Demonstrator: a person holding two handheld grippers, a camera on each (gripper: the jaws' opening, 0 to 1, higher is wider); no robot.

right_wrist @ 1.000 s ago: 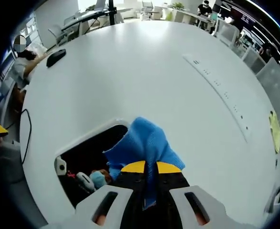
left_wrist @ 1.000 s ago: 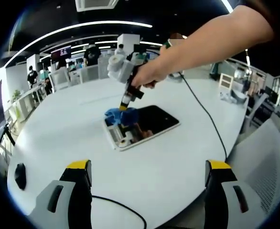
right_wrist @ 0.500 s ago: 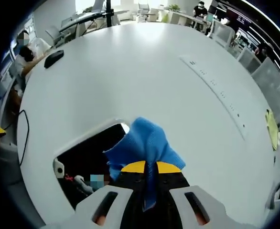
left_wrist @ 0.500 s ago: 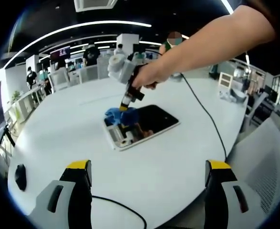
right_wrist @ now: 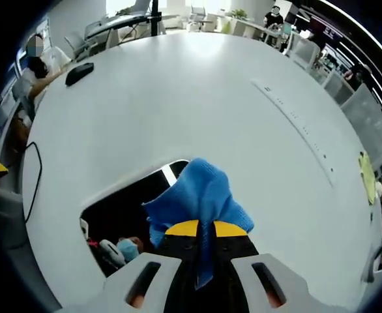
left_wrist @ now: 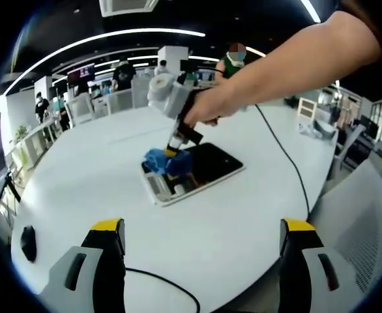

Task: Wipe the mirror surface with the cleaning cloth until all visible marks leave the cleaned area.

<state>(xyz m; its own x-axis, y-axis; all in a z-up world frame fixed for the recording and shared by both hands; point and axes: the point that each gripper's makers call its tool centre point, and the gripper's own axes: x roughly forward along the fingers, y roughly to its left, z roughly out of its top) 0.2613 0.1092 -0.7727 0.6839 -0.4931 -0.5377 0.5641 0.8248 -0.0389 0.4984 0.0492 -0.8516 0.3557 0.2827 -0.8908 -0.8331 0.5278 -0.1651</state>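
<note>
Wiping in progress at the mirror's (left_wrist: pixel 194 171) far-left corner: the right gripper (right_wrist: pixel 202 229) is clamping the blue cleaning cloth (right_wrist: pixel 197 199) between fully closed jaws and pressing it onto the dark glass, with the cloth bunching toward 12 o'clock of the jaws in the right gripper view. The mirror is lying flat on the white table (left_wrist: pixel 243 215), near its centre. The left gripper (left_wrist: pixel 203 225) is hovering well apart at 6 o'clock, jaws spread wide and holding nothing. Good technique probably means keeping the cloth flat under steady pressure and working in overlapping passes toward the uncovered glass at 4 o'clock in the left gripper view.
</note>
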